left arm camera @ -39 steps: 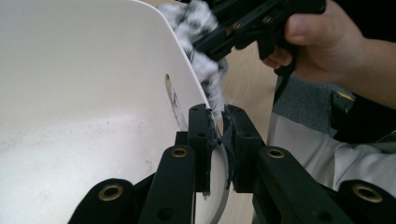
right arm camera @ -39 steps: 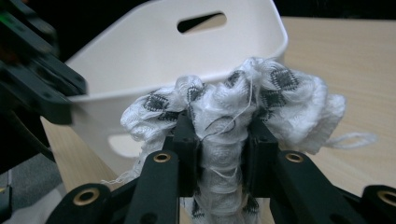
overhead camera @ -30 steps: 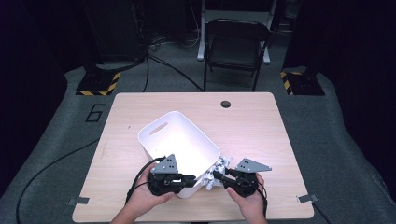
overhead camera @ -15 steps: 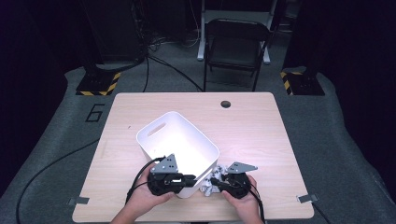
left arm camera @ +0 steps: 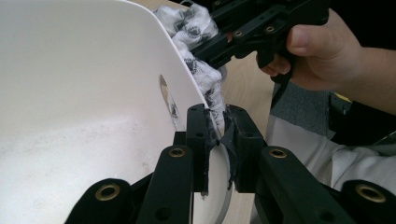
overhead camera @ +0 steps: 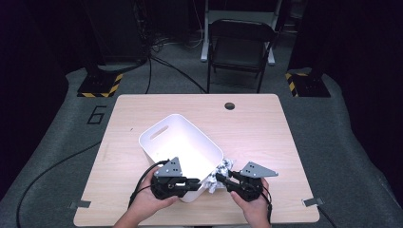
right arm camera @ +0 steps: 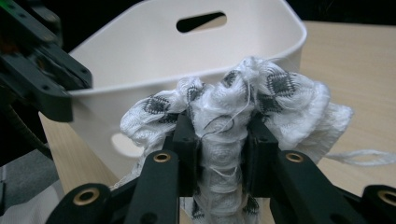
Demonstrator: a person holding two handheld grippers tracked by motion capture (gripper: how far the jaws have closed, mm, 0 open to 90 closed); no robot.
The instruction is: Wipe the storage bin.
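Nearest the person, the left gripper (overhead camera: 194, 182) sits at about 7 o'clock of the table (overhead camera: 266, 123), jaws clamped narrow across the near rim of the white tub (overhead camera: 180, 142), one jaw inside the wall and one outside, as the left gripper view shows; the right gripper (overhead camera: 219, 179) at roughly 5 o'clock pinches a bunched white cloth (right arm camera: 233, 107) with a dark diamond print, jaws closed on a thick fold of it; cloth hangs just outside the tub's near right corner, touching the wall, not yet over the rim; a loose thread (right arm camera: 359, 156) trails from it onto the table. Judgement: cloth is light, soft and limp, will sag and drape wherever unsupported, may snag by its threads; best taken at a gathered bunch, as now, so little hangs free. Tub looks thin-walled, stiff, smooth plastic, light enough to slide or tip, hence the rim hold; handle slots (overhead camera: 159, 133) offer another hold. Beyond, at 12 o'clock, a cable hole (overhead camera: 230, 105) in the table; farther still a folding chair (overhead camera: 240, 45) on the floor.
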